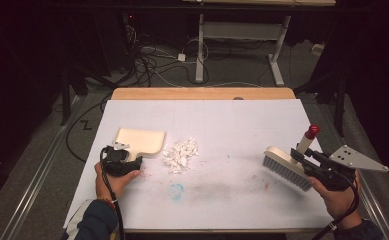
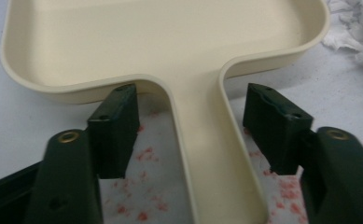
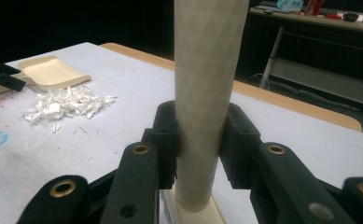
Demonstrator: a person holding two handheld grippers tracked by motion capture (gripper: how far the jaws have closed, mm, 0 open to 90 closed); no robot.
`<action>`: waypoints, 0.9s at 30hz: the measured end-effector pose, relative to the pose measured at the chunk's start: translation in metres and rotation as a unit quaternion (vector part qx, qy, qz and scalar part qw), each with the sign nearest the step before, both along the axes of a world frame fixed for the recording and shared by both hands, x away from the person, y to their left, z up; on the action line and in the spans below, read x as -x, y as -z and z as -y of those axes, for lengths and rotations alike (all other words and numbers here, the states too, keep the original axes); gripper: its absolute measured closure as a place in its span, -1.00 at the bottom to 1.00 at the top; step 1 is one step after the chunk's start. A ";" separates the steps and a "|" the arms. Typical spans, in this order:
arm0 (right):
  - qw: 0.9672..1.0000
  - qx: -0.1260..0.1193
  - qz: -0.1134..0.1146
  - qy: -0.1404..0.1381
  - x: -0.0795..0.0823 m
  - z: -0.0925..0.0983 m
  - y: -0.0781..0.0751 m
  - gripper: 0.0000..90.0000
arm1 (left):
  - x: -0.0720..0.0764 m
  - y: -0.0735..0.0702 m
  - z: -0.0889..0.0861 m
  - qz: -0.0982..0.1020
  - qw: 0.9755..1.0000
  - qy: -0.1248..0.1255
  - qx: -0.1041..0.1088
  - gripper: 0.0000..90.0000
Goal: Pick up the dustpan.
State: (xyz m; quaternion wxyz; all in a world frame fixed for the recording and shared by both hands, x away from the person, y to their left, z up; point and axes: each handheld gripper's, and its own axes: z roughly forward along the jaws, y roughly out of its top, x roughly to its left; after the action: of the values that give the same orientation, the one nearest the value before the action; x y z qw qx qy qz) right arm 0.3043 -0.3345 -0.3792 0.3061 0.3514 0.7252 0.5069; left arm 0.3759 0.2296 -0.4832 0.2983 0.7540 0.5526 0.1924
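Left gripper jaws apart, dustpan handle between them untouched; right gripper jaws clamped on brush handle.

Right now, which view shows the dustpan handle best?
The left gripper view: the dustpan handle runs up between the left gripper's jaws, with gaps on both sides. In the high view the handle is small, partly behind that gripper. The right gripper view shows the pan far off, handle unclear.

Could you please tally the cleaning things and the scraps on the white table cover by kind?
Cream plastic dustpan: 1
Cream hand brush with grey bristles and a red-capped handle: 1
Pile of white paper scraps: 1
Total: 3
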 end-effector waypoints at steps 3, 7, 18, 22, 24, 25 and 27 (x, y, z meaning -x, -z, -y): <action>1.000 -0.001 -0.004 -0.001 0.000 0.000 0.001 0.57 | -0.003 -0.002 -0.003 -0.005 1.000 -0.005 -0.003 0.18; 1.000 -0.001 -0.003 -0.003 0.002 -0.001 0.001 0.57 | -0.004 -0.002 -0.005 -0.008 1.000 -0.005 -0.002 0.40; 1.000 0.006 -0.007 -0.004 -0.001 -0.002 0.004 0.57 | -0.008 -0.016 -0.015 -0.030 0.999 0.027 -0.019 0.42; 1.000 0.005 -0.007 -0.001 -0.001 -0.001 0.004 0.57 | -0.001 -0.037 -0.021 -0.033 0.996 0.056 -0.069 0.42; 1.000 0.006 -0.006 -0.001 -0.001 -0.001 0.004 0.57 | 0.005 -0.047 -0.026 -0.031 0.995 0.068 -0.073 0.42; 1.000 0.005 -0.008 0.001 -0.001 0.000 0.005 0.57 | 0.011 -0.054 -0.030 -0.041 0.992 0.085 -0.088 0.42; 1.000 0.005 -0.008 0.002 -0.001 0.000 0.005 0.57 | 0.014 -0.057 -0.033 -0.045 0.990 0.097 -0.088 0.42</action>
State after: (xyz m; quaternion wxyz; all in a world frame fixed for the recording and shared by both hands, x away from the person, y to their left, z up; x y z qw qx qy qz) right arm 0.3053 -0.3344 -0.3841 0.3031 0.3558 0.7293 0.4996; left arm 0.3616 0.2625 -0.4264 0.2226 0.8352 0.4708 0.1767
